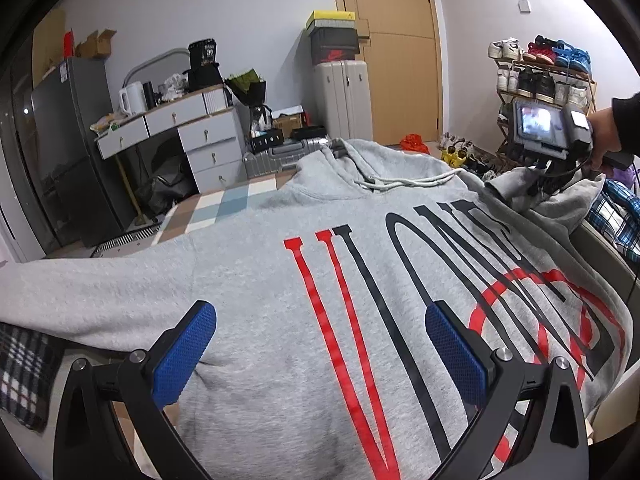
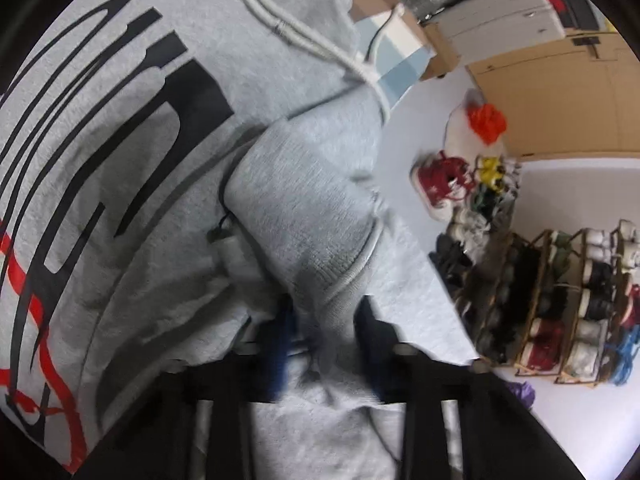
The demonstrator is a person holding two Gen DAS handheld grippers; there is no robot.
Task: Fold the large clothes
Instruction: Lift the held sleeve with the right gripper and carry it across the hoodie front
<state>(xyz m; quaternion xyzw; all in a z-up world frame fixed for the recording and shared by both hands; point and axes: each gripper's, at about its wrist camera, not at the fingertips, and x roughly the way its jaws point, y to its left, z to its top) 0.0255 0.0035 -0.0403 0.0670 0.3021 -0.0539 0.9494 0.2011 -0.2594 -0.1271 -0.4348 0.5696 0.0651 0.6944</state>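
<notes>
A grey hoodie (image 1: 280,240) with large red and black lettering lies face up on a checked surface (image 1: 224,208), its white drawstrings (image 1: 400,182) lying across the chest. My left gripper (image 1: 320,312) hovers open over the lower front, blue pads (image 1: 184,356) wide apart with nothing between them. At the far right a hand holds my right gripper (image 1: 534,184) down on the folded-in sleeve. In the blurred right wrist view the right gripper (image 2: 326,320) points steeply down, its fingers close together on a bunch of grey sleeve (image 2: 304,208) near the cuff.
A grey desk with drawers (image 1: 192,132) and a dark fridge (image 1: 68,140) stand at the back left, with pale suitcases (image 1: 344,96) by the door. A shoe rack (image 2: 560,300) and loose shoes fill the floor on the right. Plaid cloths lie at both edges (image 1: 24,368) (image 1: 624,216).
</notes>
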